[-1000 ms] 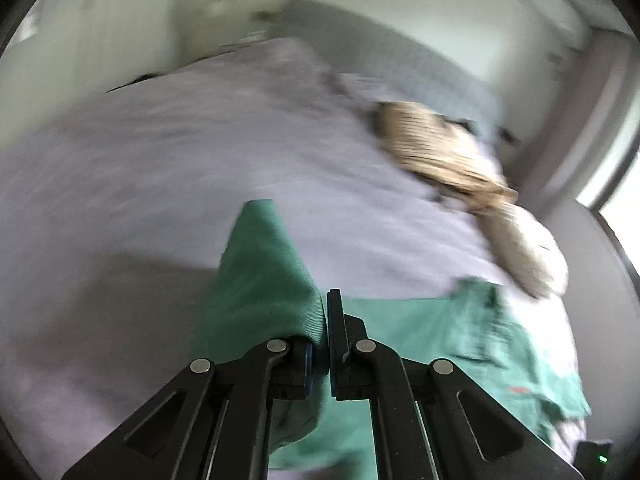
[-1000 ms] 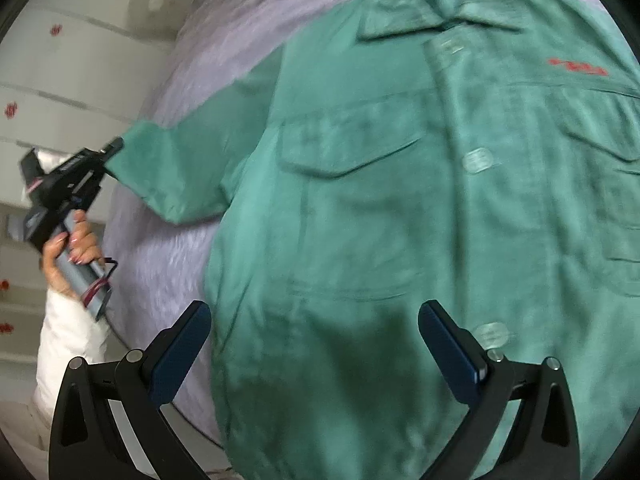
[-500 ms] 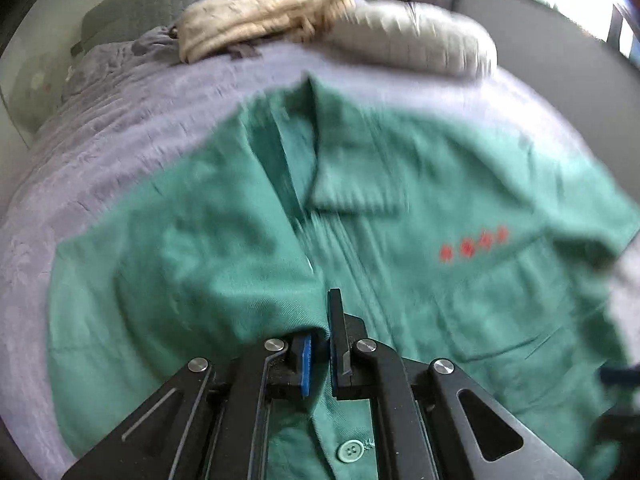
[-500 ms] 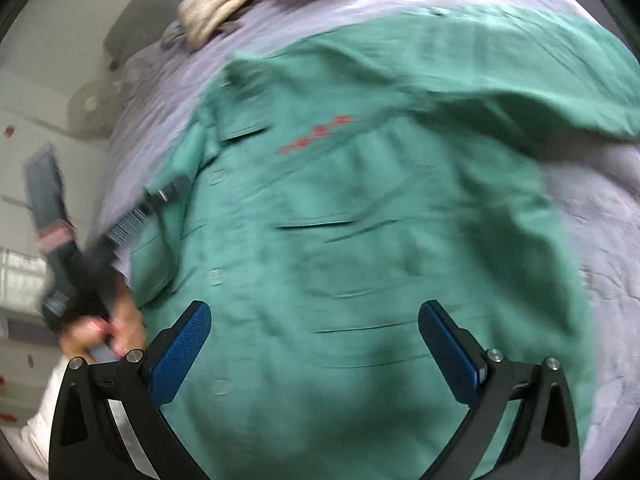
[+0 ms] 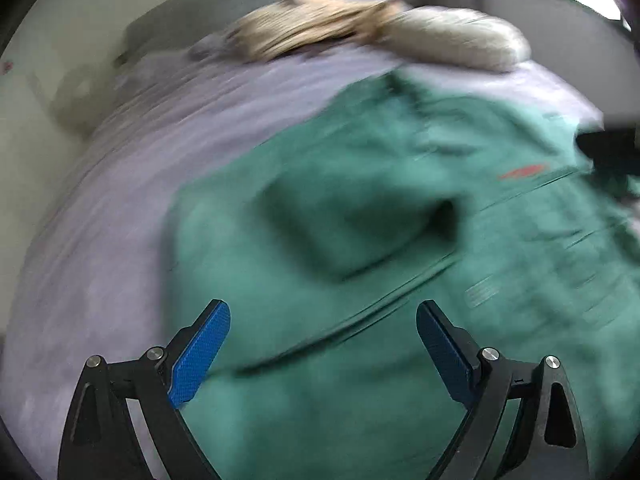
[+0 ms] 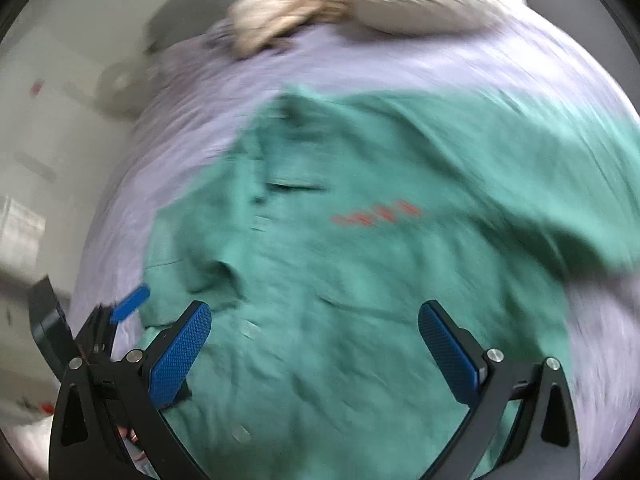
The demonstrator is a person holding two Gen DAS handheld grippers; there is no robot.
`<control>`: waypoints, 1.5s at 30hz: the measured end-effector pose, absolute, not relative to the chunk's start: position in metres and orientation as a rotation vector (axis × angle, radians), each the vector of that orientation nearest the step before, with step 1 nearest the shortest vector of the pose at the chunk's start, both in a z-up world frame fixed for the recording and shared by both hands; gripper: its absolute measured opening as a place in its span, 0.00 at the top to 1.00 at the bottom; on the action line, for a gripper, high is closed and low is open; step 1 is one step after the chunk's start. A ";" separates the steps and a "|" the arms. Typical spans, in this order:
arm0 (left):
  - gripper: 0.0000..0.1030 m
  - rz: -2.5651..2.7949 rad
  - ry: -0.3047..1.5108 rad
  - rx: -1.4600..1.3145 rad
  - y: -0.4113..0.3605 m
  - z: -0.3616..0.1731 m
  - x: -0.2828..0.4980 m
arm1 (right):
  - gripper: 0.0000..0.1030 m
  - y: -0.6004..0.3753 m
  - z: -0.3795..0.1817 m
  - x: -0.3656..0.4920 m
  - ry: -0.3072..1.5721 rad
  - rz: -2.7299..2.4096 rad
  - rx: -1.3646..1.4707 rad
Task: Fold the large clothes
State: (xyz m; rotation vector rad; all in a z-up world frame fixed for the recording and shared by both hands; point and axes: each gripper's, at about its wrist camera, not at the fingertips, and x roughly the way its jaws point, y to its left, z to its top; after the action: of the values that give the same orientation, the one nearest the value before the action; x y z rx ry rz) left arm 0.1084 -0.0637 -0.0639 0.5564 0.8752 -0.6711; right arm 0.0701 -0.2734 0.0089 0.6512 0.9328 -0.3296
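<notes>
A large green button-up shirt with red chest lettering lies front-up on the lilac bed; it also shows in the right wrist view. Its left sleeve lies folded across the body. My left gripper is open and empty above the shirt's lower left part. My right gripper is open and empty above the shirt's lower front. The left gripper's blue pad shows at the shirt's left edge in the right wrist view. Both views are motion-blurred.
The lilac bedspread surrounds the shirt. A beige cloth and a pale pillow lie at the head of the bed. A grey headboard and white wall are behind. The bed's left edge is close.
My left gripper carried the left sleeve over onto the shirt body, then opened and let it go. My right gripper stayed open and drew back over the shirt.
</notes>
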 end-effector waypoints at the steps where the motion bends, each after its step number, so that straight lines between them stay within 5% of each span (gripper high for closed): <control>1: 0.08 -0.617 0.912 0.555 -0.048 -0.072 0.117 | 0.00 -0.264 0.009 0.088 0.944 -0.302 0.606; 11: 0.08 -0.313 1.025 0.321 0.029 -0.106 0.180 | 0.03 -0.169 -0.071 0.243 1.136 -0.383 0.065; 13: 0.08 -0.302 1.029 0.295 0.037 -0.108 0.182 | 0.25 -0.174 -0.077 0.243 1.140 -0.399 0.044; 15: 0.08 -0.304 1.042 0.248 0.046 -0.110 0.187 | 0.84 -0.189 -0.059 0.231 1.102 -0.441 0.082; 16: 0.08 -0.298 1.048 0.233 0.051 -0.110 0.187 | 0.86 -0.201 -0.048 0.222 1.069 -0.442 0.147; 23: 0.08 -0.333 1.059 0.188 0.051 -0.105 0.201 | 0.85 -0.328 -0.040 0.115 0.861 -0.413 0.825; 25: 0.08 -0.373 1.051 0.229 0.047 -0.102 0.201 | 0.77 -0.347 -0.064 0.092 0.869 -0.393 0.990; 27: 0.08 -0.443 1.065 0.268 0.047 -0.097 0.204 | 0.50 -0.353 -0.074 0.068 0.837 -0.441 1.052; 30: 0.08 -0.559 1.118 0.316 0.056 -0.084 0.205 | 0.30 -0.355 -0.070 0.039 0.755 -0.482 1.115; 37: 0.08 -0.572 1.140 0.243 0.075 -0.049 0.236 | 0.29 -0.321 -0.055 0.022 0.697 -0.413 1.225; 45: 0.08 -0.703 1.296 0.139 0.004 -0.099 0.287 | 0.29 -0.206 -0.103 0.125 0.823 0.008 1.405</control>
State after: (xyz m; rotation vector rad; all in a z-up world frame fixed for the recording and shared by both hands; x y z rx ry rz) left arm 0.2872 0.0042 -0.0993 0.1391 1.2965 -0.7032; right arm 0.1254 -0.2057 -0.1033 1.4052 0.8232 0.0083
